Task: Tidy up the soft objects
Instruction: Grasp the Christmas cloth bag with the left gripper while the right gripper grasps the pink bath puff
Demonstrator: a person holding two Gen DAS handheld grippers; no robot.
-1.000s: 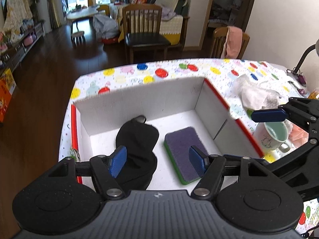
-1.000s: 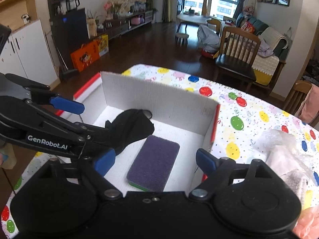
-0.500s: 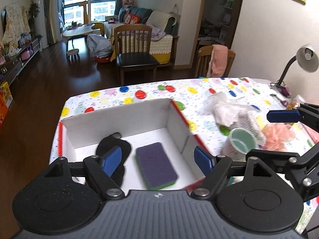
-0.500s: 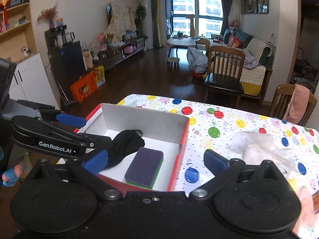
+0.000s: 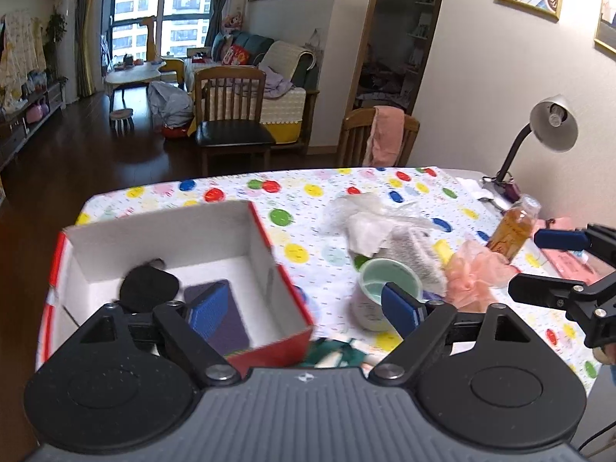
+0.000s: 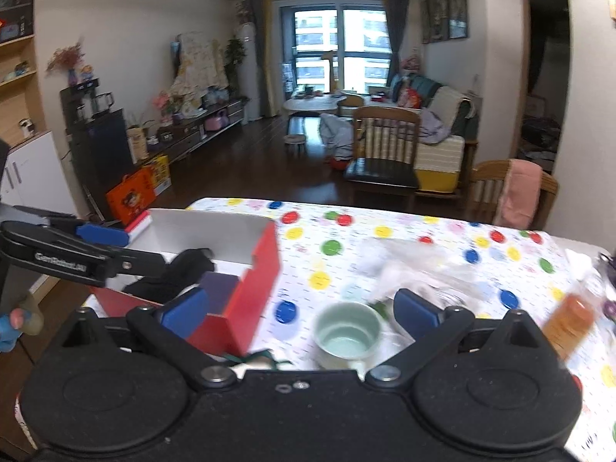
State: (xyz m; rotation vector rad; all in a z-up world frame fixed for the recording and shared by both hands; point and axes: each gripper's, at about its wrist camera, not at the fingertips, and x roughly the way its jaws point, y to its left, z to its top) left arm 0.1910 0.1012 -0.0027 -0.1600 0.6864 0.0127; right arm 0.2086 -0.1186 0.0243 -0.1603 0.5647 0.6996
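Soft things are split across your counter [image 5: 292,192]: the red-and-white box [image 5: 269,238] on the left holds the black cloth [image 5: 148,288] and purple sponge [image 5: 231,323], while the crumpled white wad [image 5: 369,223] and pink mesh puff [image 5: 477,269] lie loose to the right, past the green cup [image 5: 389,281]. Your left gripper [image 5: 304,310] and right gripper [image 6: 300,310] both hang above the counter with jaws apart and empty. I judge the puff the likely next pick; it lies ahead and right of the left jaws, nearer your right gripper, whose blue pads show just beside it.

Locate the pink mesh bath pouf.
In the left wrist view the pink mesh bath pouf lies right of the pale green mug, beside the amber drink bottle.
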